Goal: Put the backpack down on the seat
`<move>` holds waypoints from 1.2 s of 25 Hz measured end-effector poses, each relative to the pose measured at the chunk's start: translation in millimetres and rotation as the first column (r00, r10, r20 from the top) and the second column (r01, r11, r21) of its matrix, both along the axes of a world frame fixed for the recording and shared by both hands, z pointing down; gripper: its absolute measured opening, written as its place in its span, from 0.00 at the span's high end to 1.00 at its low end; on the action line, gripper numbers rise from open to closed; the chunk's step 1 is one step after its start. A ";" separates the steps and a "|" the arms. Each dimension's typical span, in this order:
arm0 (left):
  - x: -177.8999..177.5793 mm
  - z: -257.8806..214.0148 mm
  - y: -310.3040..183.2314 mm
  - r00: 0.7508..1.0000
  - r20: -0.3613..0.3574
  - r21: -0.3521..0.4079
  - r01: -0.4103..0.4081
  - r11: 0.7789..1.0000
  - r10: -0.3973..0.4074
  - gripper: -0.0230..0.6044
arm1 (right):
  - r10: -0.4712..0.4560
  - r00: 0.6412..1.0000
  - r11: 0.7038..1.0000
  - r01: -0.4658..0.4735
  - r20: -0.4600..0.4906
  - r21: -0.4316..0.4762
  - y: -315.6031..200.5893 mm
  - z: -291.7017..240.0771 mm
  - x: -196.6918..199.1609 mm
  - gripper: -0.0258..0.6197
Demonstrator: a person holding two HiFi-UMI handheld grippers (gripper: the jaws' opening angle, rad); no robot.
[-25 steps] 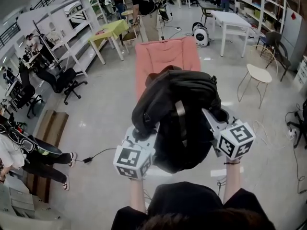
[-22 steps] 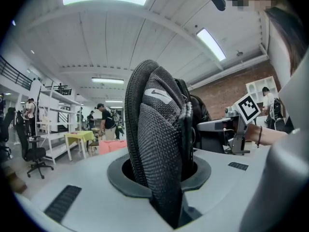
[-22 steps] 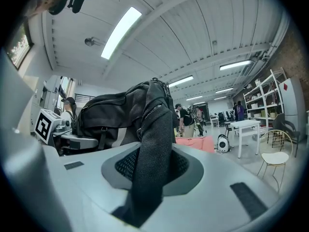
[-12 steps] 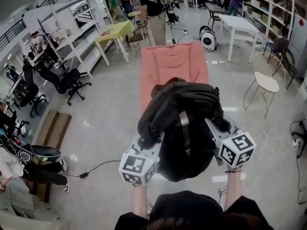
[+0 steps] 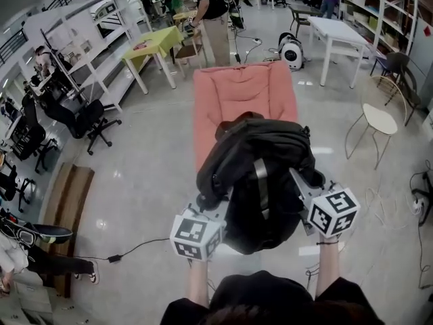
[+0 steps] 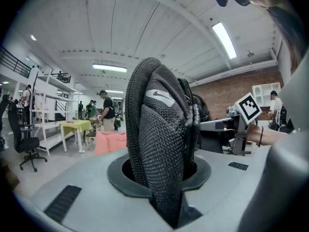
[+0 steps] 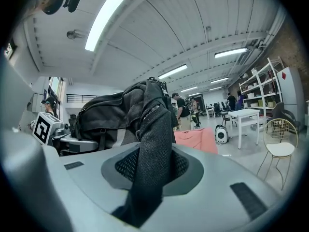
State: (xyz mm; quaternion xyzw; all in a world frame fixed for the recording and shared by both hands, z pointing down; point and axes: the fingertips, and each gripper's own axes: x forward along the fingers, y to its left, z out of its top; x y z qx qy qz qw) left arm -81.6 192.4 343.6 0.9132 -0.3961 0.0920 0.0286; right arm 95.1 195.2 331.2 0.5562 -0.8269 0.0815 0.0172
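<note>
A black backpack hangs between my two grippers, over the near end of the pink padded seat. My left gripper is at the backpack's left side, shut on a black mesh strap that rises out of its jaws. My right gripper is at the right side, shut on another mesh strap. In the left gripper view the left gripper points past the strap to the seat. In the right gripper view the right gripper faces the seat too.
A person stands just behind the seat. A yellow table is at the back left, a white table at the back right. A white round chair stands right of the seat. An office chair and a wooden bench are at left.
Both grippers have carried the backpack forward toward the pink seat and a little lower. The backpack now covers more of the seat's near end. Both grips are unchanged.
</note>
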 end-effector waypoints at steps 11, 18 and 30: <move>0.1 14.1 -134.0 0.998 -0.015 -0.030 -0.065 0.997 0.065 0.79 | 0.082 0.997 0.996 -0.082 -0.005 -0.029 -120.2 12.4 -0.7 0.82; 13.8 43.8 -169.6 0.995 -0.012 -0.046 -0.095 0.994 0.094 0.79 | 0.117 0.993 0.992 -0.117 0.000 -0.043 -153.0 40.6 12.2 0.82; 11.7 54.7 -238.1 0.997 -0.011 -0.125 -0.076 0.989 0.075 0.79 | 0.109 0.994 0.987 -0.108 0.005 -0.115 -225.7 50.1 10.4 0.82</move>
